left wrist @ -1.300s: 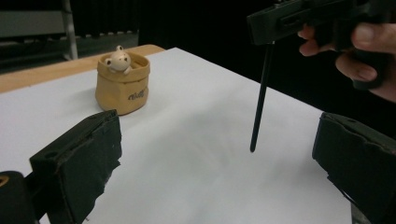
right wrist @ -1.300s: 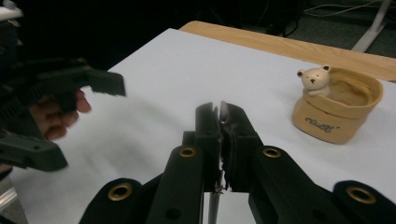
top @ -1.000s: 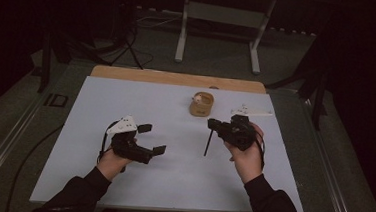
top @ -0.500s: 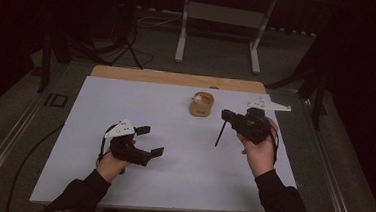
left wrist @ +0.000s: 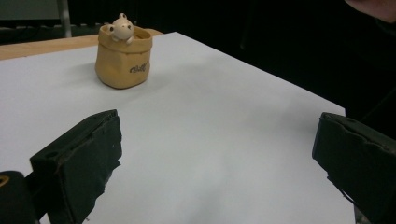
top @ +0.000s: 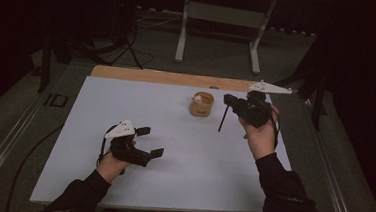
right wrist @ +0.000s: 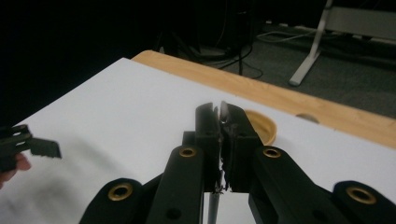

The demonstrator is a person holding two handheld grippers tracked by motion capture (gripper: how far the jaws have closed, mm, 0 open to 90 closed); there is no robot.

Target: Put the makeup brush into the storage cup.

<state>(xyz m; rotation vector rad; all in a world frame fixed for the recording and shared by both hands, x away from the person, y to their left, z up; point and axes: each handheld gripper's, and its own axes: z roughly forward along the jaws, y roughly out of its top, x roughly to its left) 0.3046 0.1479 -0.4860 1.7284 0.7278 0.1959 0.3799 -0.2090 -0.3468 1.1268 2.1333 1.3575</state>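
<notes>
The right gripper (top: 229, 100) was held up over the far right part of the desk (top: 170, 185), just to the right of a small tan pouch (top: 201, 105). Its jaws were pressed together on a thin dark stick (top: 222, 120), which hung down and slanted from the jaws toward the white desk top. In the right gripper view the same gripper (right wrist: 220, 112) showed its two black jaws meeting on the stick's upper end, with the stick (right wrist: 213, 208) running down between the arms, and the rim of the pouch (right wrist: 264, 127) lay just behind the jaw tips.

The pouch stood upright near the far edge of the desk, with a small pale figure (left wrist: 122, 29) peeking over its rim in the left gripper view.

The left gripper (top: 149, 141) sat low over the near left part of the desk, well apart from the pouch, its jaws spread wide with nothing between them; the left gripper view looked past those jaws across bare desk to the pouch (left wrist: 123, 59)
</notes>
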